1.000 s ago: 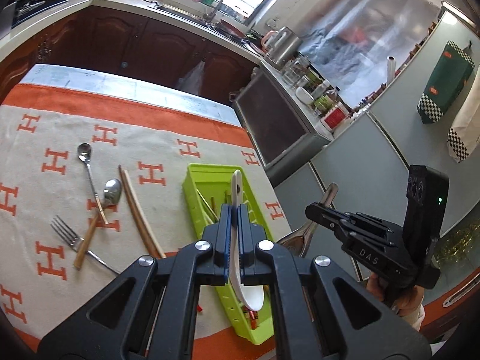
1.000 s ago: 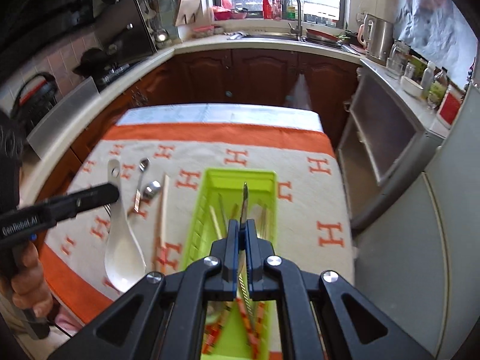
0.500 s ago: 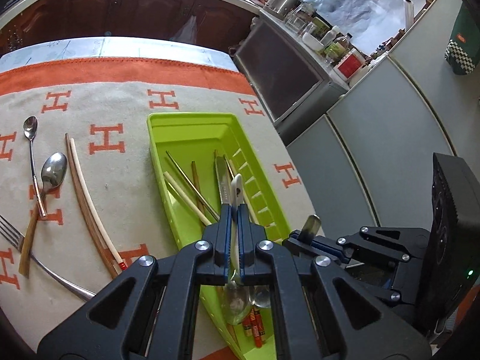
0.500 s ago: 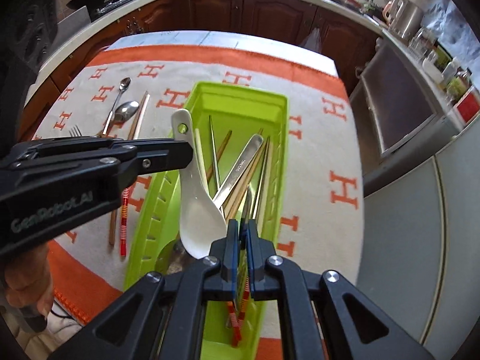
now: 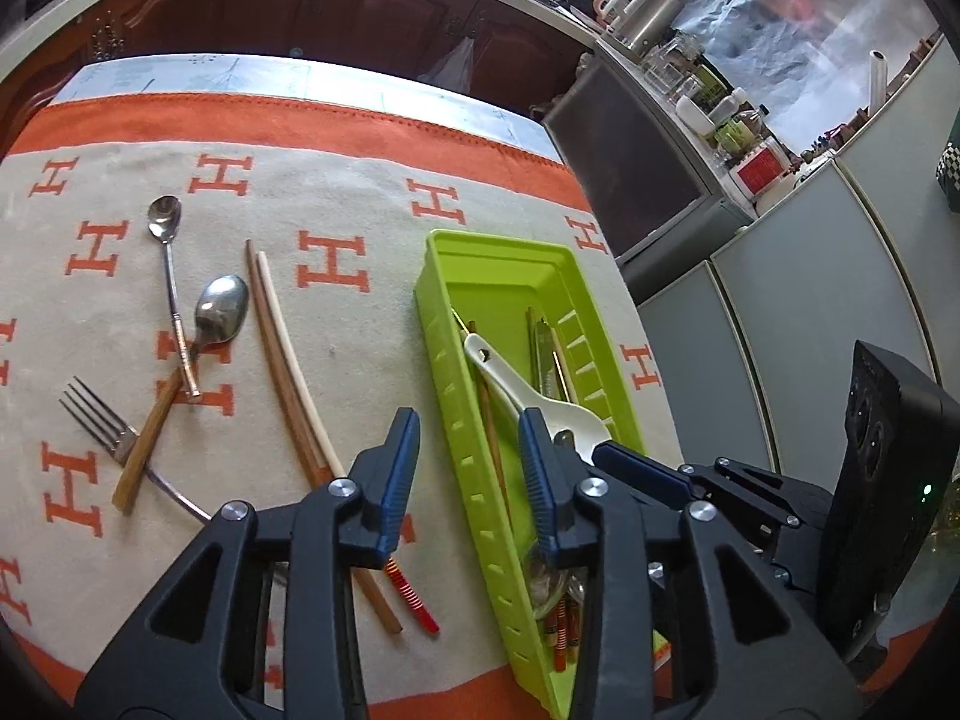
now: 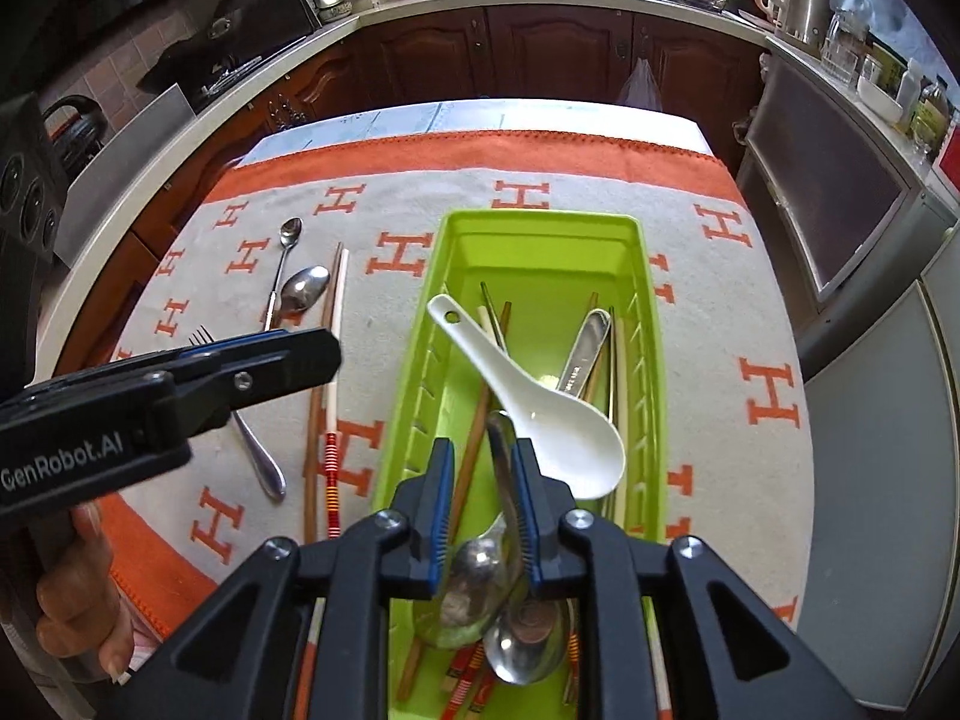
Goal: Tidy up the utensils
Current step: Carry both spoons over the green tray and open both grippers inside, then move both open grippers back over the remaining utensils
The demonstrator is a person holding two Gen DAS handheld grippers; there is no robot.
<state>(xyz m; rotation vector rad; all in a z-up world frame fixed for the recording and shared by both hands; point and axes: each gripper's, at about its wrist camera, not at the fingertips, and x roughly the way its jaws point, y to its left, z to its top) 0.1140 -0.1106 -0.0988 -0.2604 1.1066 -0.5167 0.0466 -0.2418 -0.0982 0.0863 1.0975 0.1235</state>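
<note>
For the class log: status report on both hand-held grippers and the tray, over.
Left hand-held gripper open, empty. Right hand-held gripper opening, metal spoon between jaws. White spoon in green tray. Nothing blocking.

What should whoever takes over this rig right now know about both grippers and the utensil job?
Left hand-held gripper: jaws just opened, empty; white spoon released into green tray.
Right hand-held gripper: jaws just opened around metal spoon lying in the tray, not gripping.
Done: chopsticks, spoons in tray.
Left on cloth: fork, small spoon, wooden-handled spoon, chopsticks.
</note>
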